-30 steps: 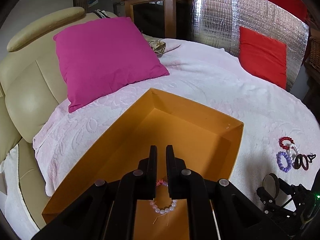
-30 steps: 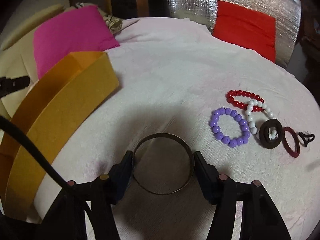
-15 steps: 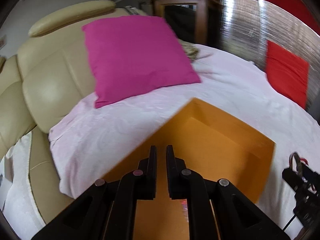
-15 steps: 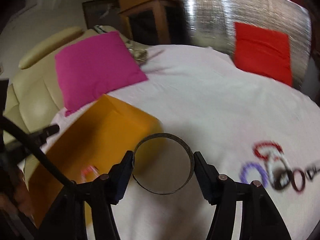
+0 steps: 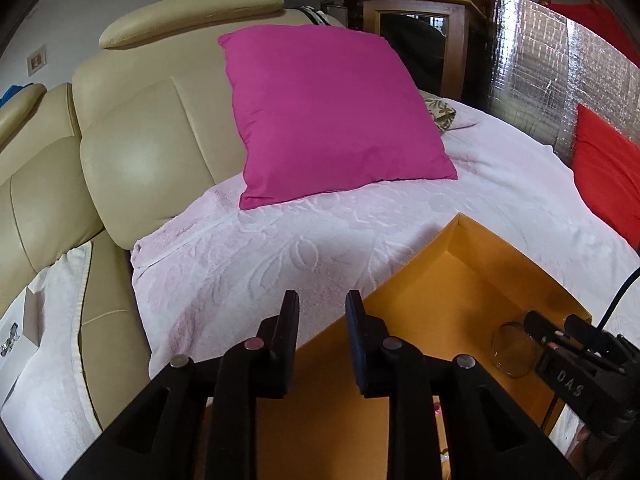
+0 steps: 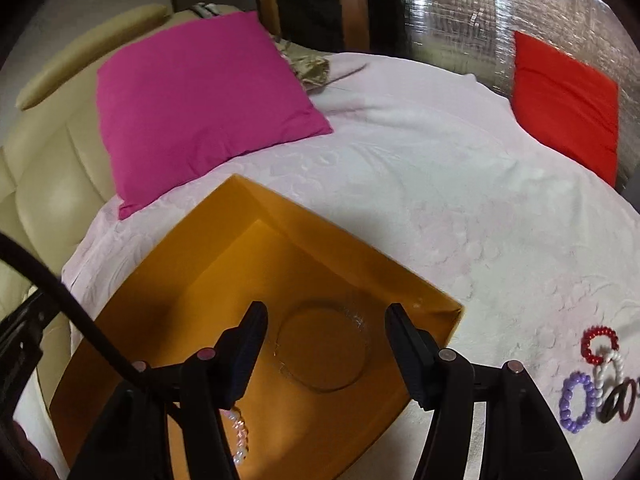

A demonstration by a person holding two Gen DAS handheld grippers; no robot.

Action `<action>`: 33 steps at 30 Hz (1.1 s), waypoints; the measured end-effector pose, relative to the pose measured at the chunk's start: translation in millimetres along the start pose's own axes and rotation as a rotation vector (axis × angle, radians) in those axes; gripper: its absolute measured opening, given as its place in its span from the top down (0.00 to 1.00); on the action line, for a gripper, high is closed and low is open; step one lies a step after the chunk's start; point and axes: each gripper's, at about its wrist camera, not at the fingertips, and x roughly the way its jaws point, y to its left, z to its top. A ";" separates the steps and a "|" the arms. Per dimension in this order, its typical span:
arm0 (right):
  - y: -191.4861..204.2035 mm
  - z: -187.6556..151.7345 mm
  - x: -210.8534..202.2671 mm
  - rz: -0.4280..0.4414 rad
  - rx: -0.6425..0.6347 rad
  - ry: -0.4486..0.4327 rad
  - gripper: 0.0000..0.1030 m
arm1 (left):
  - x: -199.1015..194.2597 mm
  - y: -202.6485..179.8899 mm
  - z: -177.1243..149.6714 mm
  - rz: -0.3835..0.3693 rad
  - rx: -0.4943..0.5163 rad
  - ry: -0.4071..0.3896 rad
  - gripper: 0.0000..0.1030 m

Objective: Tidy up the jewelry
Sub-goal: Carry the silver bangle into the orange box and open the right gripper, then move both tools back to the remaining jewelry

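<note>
Right wrist view: the right tongs (image 6: 326,344) hang over the orange box (image 6: 312,240) with jaws apart, and the thin metal bangle (image 6: 322,346) sits between them, clear of both pads, near the box's right corner. A pale pink bead bracelet (image 6: 240,436) lies in the box toward its near edge. The left tongs (image 5: 322,316) have just been opening and stand slightly apart with nothing between them, above the box's left edge. On the bed's pink blanket (image 6: 460,184), off to the right, lie purple (image 6: 576,402), red (image 6: 598,344) and white bead bracelets (image 6: 614,368).
</note>
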 end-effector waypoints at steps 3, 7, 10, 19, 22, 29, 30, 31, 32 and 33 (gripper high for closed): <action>-9.4 -1.2 -15.5 0.014 0.016 -0.034 0.37 | -1.2 -5.1 -0.3 -0.009 0.007 -0.004 0.74; -41.2 -11.5 -56.8 -0.009 0.070 -0.132 0.37 | -10.2 -20.6 -3.2 -0.036 0.030 -0.017 0.74; -76.7 -29.0 -86.8 -0.036 0.127 -0.162 0.37 | -21.6 -40.5 -8.2 -0.054 0.070 -0.040 0.73; -207.6 -115.9 -175.5 -0.176 0.343 -0.200 0.37 | -66.4 -130.3 -38.5 -0.139 0.234 -0.110 0.62; -242.6 -139.2 -187.8 -0.197 0.411 -0.186 0.39 | -78.4 -162.0 -52.3 -0.164 0.296 -0.136 0.58; -291.2 -174.4 -175.9 -0.207 0.468 -0.138 0.42 | -90.5 -238.5 -89.1 -0.305 0.498 -0.104 0.47; -297.3 -176.2 -168.6 -0.204 0.467 -0.122 0.42 | -89.2 -245.0 -92.0 -0.322 0.511 -0.088 0.47; -300.1 -180.5 -161.0 -0.202 0.469 -0.113 0.44 | -85.7 -252.0 -94.2 -0.345 0.526 -0.065 0.47; -305.0 -179.4 -153.5 -0.196 0.471 -0.099 0.45 | -80.9 -261.7 -97.5 -0.374 0.550 -0.035 0.47; -307.6 -178.5 -147.8 -0.194 0.468 -0.089 0.45 | -77.1 -268.4 -99.3 -0.397 0.567 -0.008 0.47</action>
